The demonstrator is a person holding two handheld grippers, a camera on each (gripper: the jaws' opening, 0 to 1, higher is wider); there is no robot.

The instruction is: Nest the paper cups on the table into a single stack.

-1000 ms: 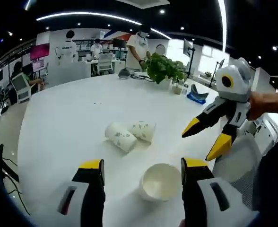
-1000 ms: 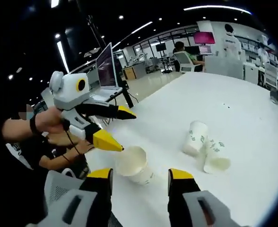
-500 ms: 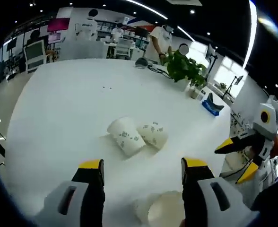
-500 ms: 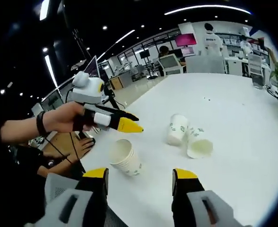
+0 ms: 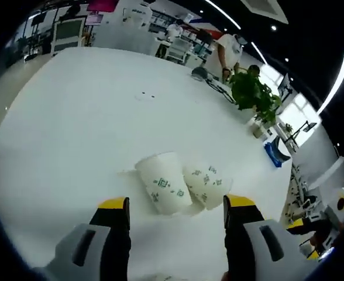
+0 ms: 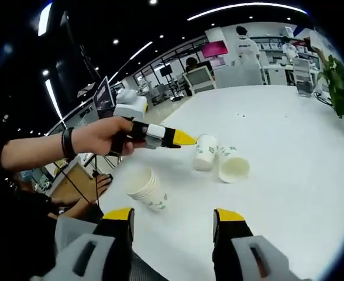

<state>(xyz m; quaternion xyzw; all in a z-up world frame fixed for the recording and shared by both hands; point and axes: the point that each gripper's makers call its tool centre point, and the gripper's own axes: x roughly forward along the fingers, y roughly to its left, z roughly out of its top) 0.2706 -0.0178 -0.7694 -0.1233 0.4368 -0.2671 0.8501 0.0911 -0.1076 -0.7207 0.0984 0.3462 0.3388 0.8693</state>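
Note:
Two white paper cups with green print lie side by side on the white table (image 5: pixel 72 117): the left cup (image 5: pixel 163 188) and the right cup (image 5: pixel 207 184). My left gripper (image 5: pixel 176 205) hovers just short of them, jaws wide apart with nothing between. In the right gripper view the same left gripper (image 6: pixel 185 139), held by a hand (image 6: pixel 99 137), points its yellow tips at the lying cup (image 6: pixel 204 152), beside the other cup (image 6: pixel 233 168). A nested stack of cups (image 6: pixel 144 188) stands tilted nearer me. My right gripper (image 6: pixel 173 215) is open and holds nothing, right of the stack.
A potted plant (image 5: pixel 251 93) and a blue object (image 5: pixel 275 153) sit at the table's far side. People stand at desks beyond. The table's near edge runs by the stack, with a person's other hand (image 6: pixel 102 184) below it. Wide bare tabletop lies right of the cups.
My left gripper has moved forward over the stack toward the two lying cups, which now sit just ahead of its jaws. The right gripper has drawn back and stays open.

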